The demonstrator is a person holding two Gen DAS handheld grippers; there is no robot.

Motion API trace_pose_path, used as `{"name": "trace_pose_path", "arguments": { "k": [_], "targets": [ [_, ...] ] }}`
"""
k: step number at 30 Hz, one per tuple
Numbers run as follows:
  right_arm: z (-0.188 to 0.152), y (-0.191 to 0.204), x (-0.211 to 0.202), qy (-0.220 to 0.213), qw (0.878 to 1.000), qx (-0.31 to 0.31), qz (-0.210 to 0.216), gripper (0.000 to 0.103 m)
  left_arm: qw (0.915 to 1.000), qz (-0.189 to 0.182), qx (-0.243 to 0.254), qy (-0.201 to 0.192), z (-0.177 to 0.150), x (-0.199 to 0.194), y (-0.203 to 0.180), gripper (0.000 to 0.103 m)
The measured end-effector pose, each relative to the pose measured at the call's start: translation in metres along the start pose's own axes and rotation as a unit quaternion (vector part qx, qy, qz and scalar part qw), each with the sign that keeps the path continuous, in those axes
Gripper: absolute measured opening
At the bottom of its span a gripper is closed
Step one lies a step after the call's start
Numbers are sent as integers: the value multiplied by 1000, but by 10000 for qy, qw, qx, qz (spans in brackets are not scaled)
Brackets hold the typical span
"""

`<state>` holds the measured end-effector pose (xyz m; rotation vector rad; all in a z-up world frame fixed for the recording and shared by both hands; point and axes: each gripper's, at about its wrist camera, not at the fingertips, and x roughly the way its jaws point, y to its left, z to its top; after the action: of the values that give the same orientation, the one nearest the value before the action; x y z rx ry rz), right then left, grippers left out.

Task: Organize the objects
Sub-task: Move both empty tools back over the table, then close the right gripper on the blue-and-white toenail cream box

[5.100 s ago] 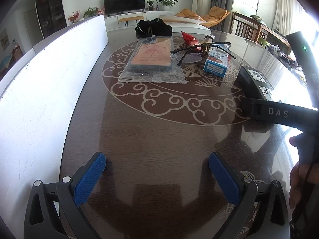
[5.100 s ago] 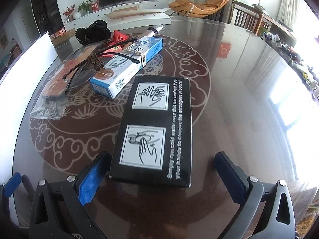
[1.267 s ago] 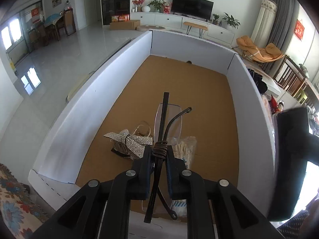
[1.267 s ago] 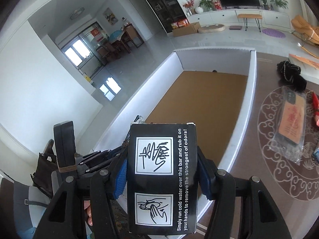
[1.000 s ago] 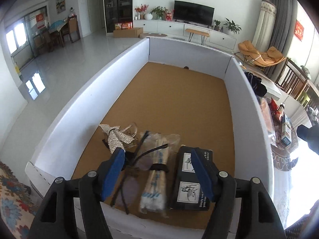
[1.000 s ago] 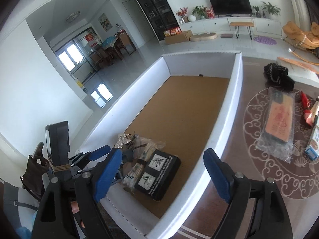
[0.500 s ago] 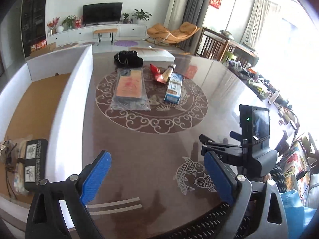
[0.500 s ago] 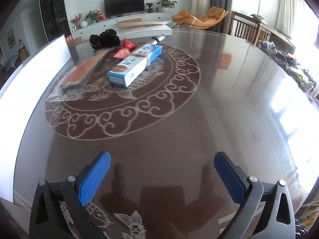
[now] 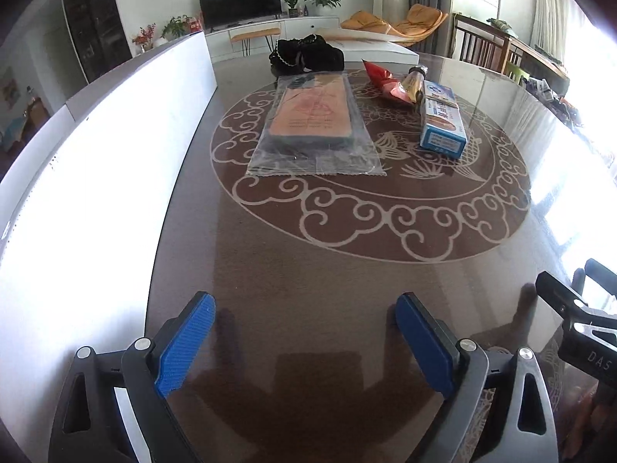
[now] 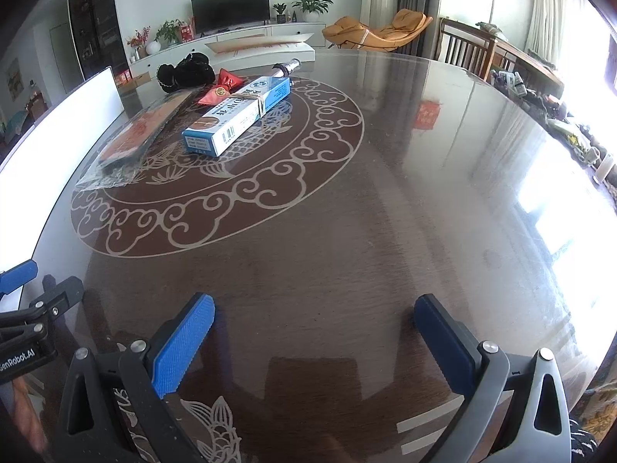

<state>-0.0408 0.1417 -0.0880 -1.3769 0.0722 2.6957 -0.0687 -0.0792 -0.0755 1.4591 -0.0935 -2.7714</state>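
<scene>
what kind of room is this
Most likely a home living and dining room: a television on a low white cabinet, an orange lounge chair, potted plants, and a big round table with a swirl pattern.

Table [image 9: 308,270] runs ahead of both grippers, box wall [image 9: 96,154] standing along its left edge. Bagged flat item [image 9: 314,123] lies on the table's round pattern, nearest the wall. Carton [image 9: 441,123] lies to its right, apart from it. Foil packet [image 9: 383,81] sits behind the carton's far end, with a small tube [image 9: 414,79] just right of the packet, touching the carton. Dark bundle [image 9: 306,56] sits behind the bagged item, at the table's far edge. Left gripper [image 9: 304,341] is over the near table, beside the wall; right gripper [image 10: 314,341] is to its right, also over the near table, both well short of the items
</scene>
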Motion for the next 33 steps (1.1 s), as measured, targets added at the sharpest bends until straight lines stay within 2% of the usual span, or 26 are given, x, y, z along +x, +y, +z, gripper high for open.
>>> {"name": "trace_pose_path", "arguments": {
  "k": [2, 4, 9, 12, 14, 16, 18, 21, 23, 24, 25, 26, 29, 30, 33],
  "targets": [
    [0, 1, 0, -12, 10000, 0, -5, 103, 9999, -76, -62, -52, 4, 5, 4, 97],
    [0, 1, 1, -17, 10000, 4, -9, 103, 9996, -143, -234, -41, 5, 10, 10, 103],
    [0, 1, 1, 4, 10000, -6, -10, 103, 9996, -128, -208, -114, 3, 10, 9, 103],
    [9, 1, 6, 264, 9996, -36, 34, 103, 9997, -132, -200, -111, 4, 10, 9, 103],
    [25, 2, 15, 494, 9987, 57, 121, 103, 9997, -139, -197, -109, 4, 11, 8, 103],
    [49, 4, 25, 547, 9972, 263, 436, 103, 9997, -140, -195, -108, 5, 10, 8, 103],
    [79, 13, 34, 394, 9968, 358, 593, 103, 9997, -140, -194, -107, 5, 10, 8, 103],
    [125, 33, 57, 255, 9976, 295, 565, 100, 9997, -142, -193, -108, 5, 10, 8, 103],
    [149, 46, 78, 373, 9977, 224, 515, 87, 9997, -143, -192, -109, 5, 10, 8, 103],
    [158, 52, 89, 479, 9974, 169, 510, 85, 9997, -143, -192, -108, 5, 10, 8, 103],
    [164, 56, 98, 561, 9971, 103, 506, 76, 9997, -144, -191, -109, 5, 10, 8, 103],
    [167, 59, 105, 619, 9968, 34, 496, 64, 9997, -145, -191, -109, 5, 10, 8, 103],
    [164, 60, 107, 512, 9980, -179, 312, 46, 9996, -147, -191, -110, 5, 10, 8, 103],
    [160, 55, 105, 491, 9981, -108, 361, 42, 9997, -147, -190, -109, 5, 10, 8, 103],
    [137, 33, 90, 362, 9990, 3, 273, 41, 9997, -148, -188, -110, 5, 10, 8, 103]
  ]
}}
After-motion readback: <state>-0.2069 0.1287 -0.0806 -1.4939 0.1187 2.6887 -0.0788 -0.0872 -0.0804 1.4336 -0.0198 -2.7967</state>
